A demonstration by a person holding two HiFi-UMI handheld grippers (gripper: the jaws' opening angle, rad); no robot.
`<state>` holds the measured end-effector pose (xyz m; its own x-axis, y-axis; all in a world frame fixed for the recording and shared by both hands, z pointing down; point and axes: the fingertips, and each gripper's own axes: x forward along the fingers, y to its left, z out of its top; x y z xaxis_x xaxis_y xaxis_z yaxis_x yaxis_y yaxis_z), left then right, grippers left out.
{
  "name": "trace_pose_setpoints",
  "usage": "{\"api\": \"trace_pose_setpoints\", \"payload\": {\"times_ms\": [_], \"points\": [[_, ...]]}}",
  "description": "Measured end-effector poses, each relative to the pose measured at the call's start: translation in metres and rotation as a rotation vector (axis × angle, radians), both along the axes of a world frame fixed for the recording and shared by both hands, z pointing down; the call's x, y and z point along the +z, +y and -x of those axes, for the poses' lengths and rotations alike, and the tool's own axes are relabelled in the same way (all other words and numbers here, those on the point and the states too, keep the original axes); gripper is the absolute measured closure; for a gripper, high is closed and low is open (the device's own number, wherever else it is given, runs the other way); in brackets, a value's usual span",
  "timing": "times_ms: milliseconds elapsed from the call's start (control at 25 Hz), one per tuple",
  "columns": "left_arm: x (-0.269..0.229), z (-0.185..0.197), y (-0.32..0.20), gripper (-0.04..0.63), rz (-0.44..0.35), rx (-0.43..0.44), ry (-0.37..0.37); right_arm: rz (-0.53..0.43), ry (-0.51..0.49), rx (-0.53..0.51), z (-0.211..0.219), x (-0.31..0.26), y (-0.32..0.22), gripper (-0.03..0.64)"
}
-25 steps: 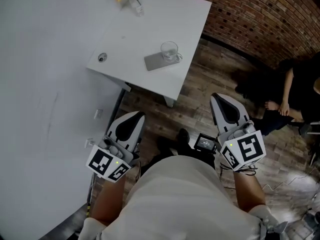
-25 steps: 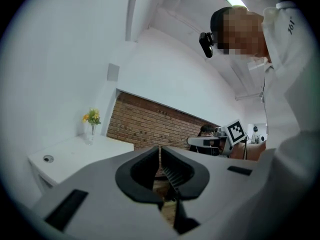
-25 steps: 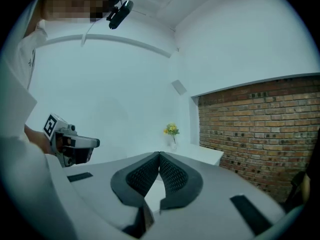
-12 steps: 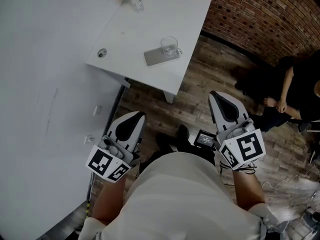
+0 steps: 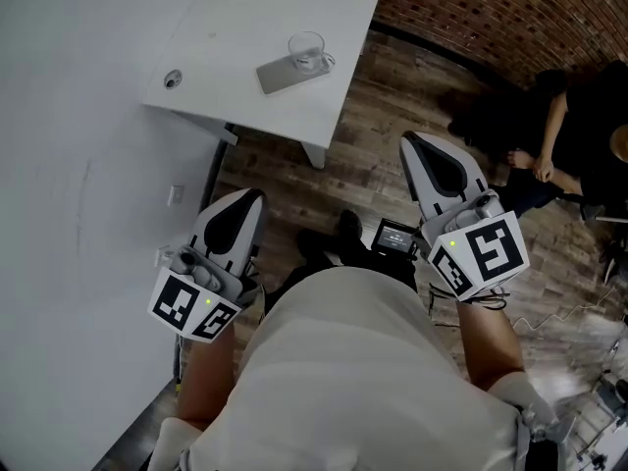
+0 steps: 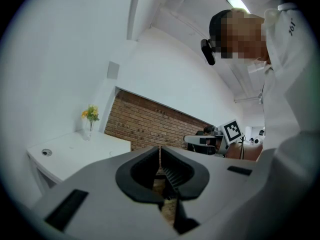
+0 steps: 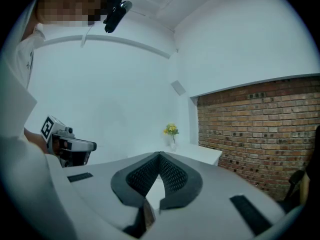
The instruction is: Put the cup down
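White surface fills the top left of your head view, with wood floor below it.

- **Cup:** the cup, clear glass, stands upright on a grey pad near the surface's edge closest to you. Nothing touches it.
- **Change over the last second:** surface and cup slide up and to the left in the head view, and the flowers drop off its top edge. The cup keeps its spot on the pad throughout.
- **Tongs:** your left tongs and right tongs hang low in front of your torso, well apart from the surface. Both are closed, with nothing between the jaws.
- **Reading:** the put-down looks finished. The shift in view suggests you are backing off or looking away from the surface. By this judgement, no release is left to make.
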<state>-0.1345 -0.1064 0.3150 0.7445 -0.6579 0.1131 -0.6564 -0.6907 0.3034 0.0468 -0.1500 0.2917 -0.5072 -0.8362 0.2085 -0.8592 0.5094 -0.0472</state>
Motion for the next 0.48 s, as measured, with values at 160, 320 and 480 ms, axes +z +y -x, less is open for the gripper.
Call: {"api": "trace_pose_setpoints", "payload": {"times_ms": [160,320,480], "points": [[-0.0009,-0.0009,0.0015,0.575,-0.003,0.002,-0.002,-0.006,0.008,-0.002,0.0000,-0.0016,0.0008,0.606],[-0.0001,-0.0043,0.0026,0.574,0.000,0.010,-0.004,-0.004,0.015,-0.003,-0.0010,-0.0003,0.0010,0.606],[0.0020,-0.0068,0.0039,0.577,-0.001,0.019,-0.005,-0.008,0.022,-0.007,-0.0002,0.0012,0.0019,0.606]]}}
